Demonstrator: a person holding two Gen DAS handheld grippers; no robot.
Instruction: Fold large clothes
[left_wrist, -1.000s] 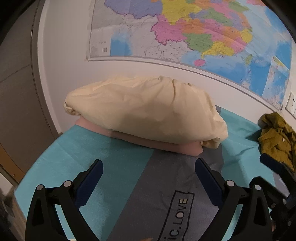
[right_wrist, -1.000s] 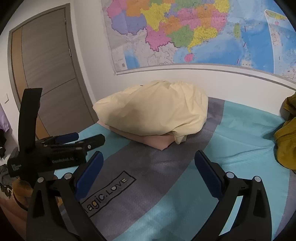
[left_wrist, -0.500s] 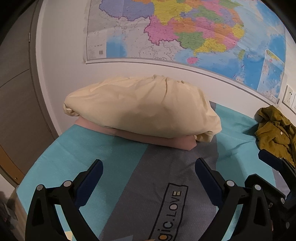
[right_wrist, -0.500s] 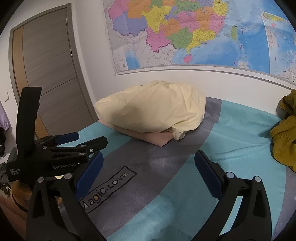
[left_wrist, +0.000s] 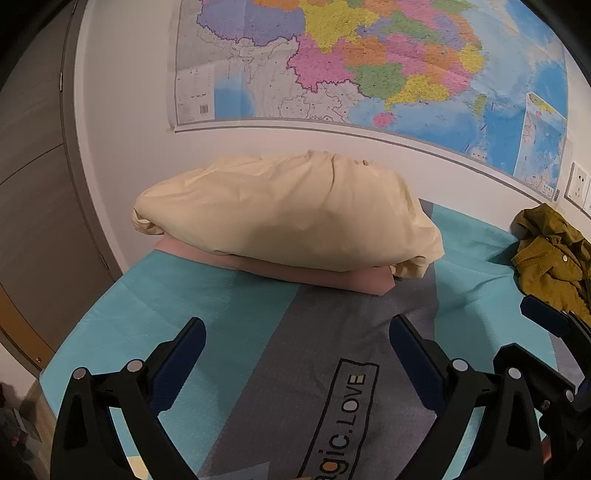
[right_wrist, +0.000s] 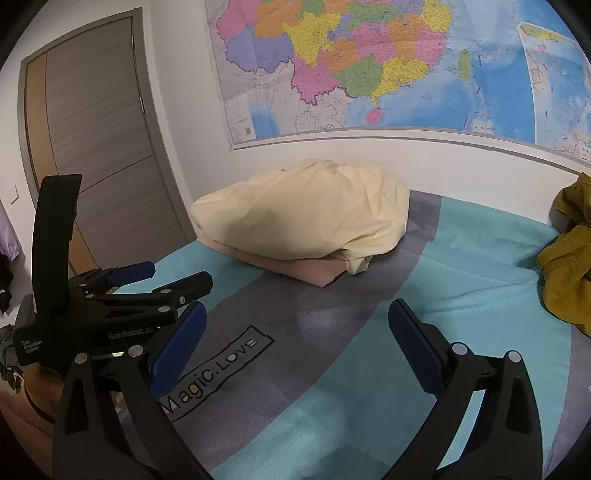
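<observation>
A folded cream garment (left_wrist: 288, 214) (right_wrist: 306, 218) lies on a folded pink one (left_wrist: 314, 275) (right_wrist: 310, 269) at the far side of the bed, by the wall. A crumpled olive-green jacket (left_wrist: 550, 262) (right_wrist: 569, 266) sits at the right. My left gripper (left_wrist: 295, 332) hovers open over the grey stripe, short of the stack, with nothing between its fingers. My right gripper (right_wrist: 295, 314) is open too, empty, above the bed. The left gripper (right_wrist: 110, 306) also shows at the left of the right wrist view.
The bed cover (left_wrist: 221, 314) (right_wrist: 461, 277) is teal with a grey stripe and a "Magic.LOVE" print (right_wrist: 214, 373). A wall map (left_wrist: 369, 62) hangs behind. A grey door (right_wrist: 92, 147) stands at the left. Wall sockets (left_wrist: 578, 184) are at the far right.
Both grippers have drawn back slightly from the stack and tilted up, so more of the wall map and the olive jacket shows. Both stay open.
</observation>
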